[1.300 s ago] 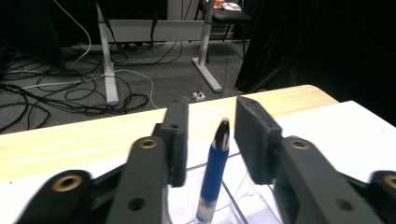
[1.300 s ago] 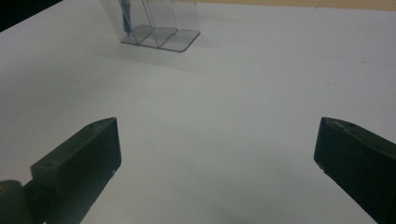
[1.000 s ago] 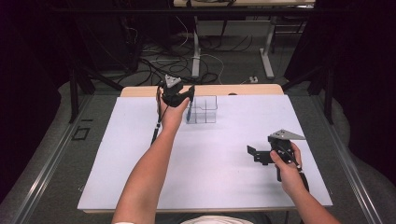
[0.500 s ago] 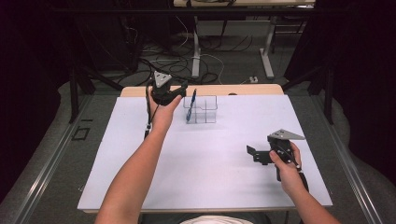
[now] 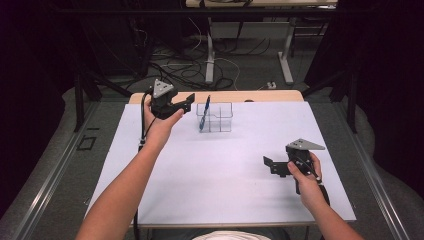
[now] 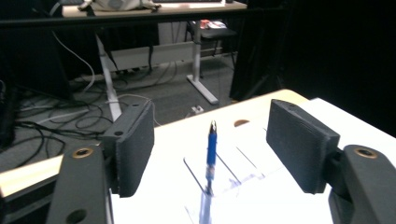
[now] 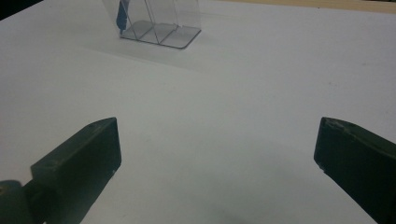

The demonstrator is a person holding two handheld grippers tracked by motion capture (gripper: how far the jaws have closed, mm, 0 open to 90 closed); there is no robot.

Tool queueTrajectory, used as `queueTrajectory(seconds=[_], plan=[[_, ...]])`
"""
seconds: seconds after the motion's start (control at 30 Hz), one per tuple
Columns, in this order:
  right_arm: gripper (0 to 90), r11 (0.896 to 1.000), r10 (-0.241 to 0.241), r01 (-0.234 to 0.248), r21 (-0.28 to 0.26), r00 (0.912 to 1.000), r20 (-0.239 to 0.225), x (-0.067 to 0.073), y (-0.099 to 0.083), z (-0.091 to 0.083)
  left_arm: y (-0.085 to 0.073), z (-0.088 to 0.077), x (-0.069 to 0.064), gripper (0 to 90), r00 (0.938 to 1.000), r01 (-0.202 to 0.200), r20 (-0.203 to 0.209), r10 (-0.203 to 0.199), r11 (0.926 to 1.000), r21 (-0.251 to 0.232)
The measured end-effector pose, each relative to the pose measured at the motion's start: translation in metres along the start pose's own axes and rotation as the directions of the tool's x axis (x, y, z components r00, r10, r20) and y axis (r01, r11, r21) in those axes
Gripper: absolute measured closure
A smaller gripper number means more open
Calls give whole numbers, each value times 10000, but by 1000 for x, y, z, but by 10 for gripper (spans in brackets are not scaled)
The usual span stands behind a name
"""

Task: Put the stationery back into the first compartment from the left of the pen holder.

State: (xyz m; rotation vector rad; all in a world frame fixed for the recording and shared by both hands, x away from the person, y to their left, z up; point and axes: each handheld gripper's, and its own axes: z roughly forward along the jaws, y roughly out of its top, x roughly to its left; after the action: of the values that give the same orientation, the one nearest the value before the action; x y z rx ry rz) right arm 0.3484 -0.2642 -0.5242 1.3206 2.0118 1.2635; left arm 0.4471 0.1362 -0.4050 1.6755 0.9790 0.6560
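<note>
A blue pen [image 5: 204,114] stands tilted in the left compartment of a clear plastic holder [image 5: 220,119] at the table's far middle. My left gripper [image 5: 187,101] hovers just left of the holder, above the table, and points toward it. Its jaws have just been opening and stand open with nothing between the pads. In the left gripper view the pen [image 6: 211,149] and the holder [image 6: 236,170] lie beyond the left gripper [image 6: 211,112]. My right gripper [image 5: 272,166] rests low at the right front, open and empty. The right gripper [image 7: 218,128] faces the holder [image 7: 161,25] and the pen [image 7: 122,14] far off.
A white sheet [image 5: 225,190] covers the table, and a strip of wooden edge [image 5: 260,96] shows at the back. Beyond it are table legs and cables on the floor [image 5: 200,70]. Dark curtains stand on both sides.
My left gripper has drawn back to the left and upward from the holder and its jaws have widened. The pen now stands alone in the holder. The right gripper has stayed put.
</note>
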Motion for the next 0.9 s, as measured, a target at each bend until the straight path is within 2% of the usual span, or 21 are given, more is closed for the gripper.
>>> queueTrajectory(seconds=[0.2,0.3,0.4,0.5,0.57,0.73,0.9], plan=[[0,10000,-22,22,81,10000,24,1,0,0,-7,-19,0,180,9994,104,319,-118,9989,458],[0,10000,-69,69,55,10000,-9,1,0,1,-14,-28,-1,157,9987,191,458,-218,9981,592],[0,10000,-55,55,53,10000,1,1,0,0,-22,-35,-2,129,9978,208,605,-258,9964,820],[0,10000,-59,59,43,10000,20,1,1,0,-33,-43,-2,38,9961,454,705,-527,9938,1014],[0,10000,-47,47,42,10000,44,1,1,0,-41,-47,-2,12,9962,469,675,-545,9928,1098],[0,10000,-62,62,27,10000,33,1,1,0,-65,-58,0,2,9972,224,677,-316,9909,1326],[0,9999,-101,100,56,9999,93,1,0,1,-83,-67,3,2,9962,551,598,-635,9896,1328]])
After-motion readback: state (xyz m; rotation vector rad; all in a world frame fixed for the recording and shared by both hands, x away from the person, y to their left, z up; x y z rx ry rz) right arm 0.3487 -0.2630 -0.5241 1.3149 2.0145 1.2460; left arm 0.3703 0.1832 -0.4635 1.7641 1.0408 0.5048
